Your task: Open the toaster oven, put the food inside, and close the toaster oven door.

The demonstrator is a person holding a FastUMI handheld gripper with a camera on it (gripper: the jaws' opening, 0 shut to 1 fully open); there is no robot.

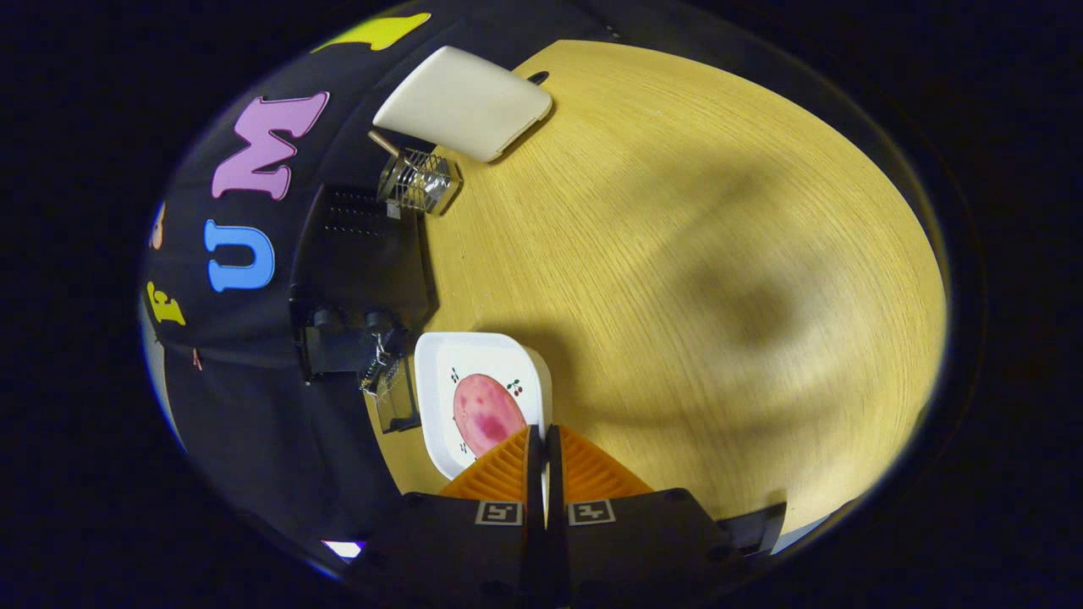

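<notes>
A white square plate point(440, 372) with small cherry prints carries a pink, blotchy piece of food point(484, 412). It sits just ahead of my fingers. My gripper point(544, 444) is shut on the plate's near rim, and a sliver of white shows between the fingers. The black toaster oven point(360, 254) stands beside the plate against the booth wall, its two knobs point(351, 321) facing the plate. Its glass door point(396, 397) hangs open next to the plate's edge.
A small wire basket with a wooden handle point(419, 179) stands beyond the oven. Past it, a cream flat slab point(464, 101) lies at the table's far edge. The light wooden tabletop point(694, 254) spreads wide on the other side of the plate.
</notes>
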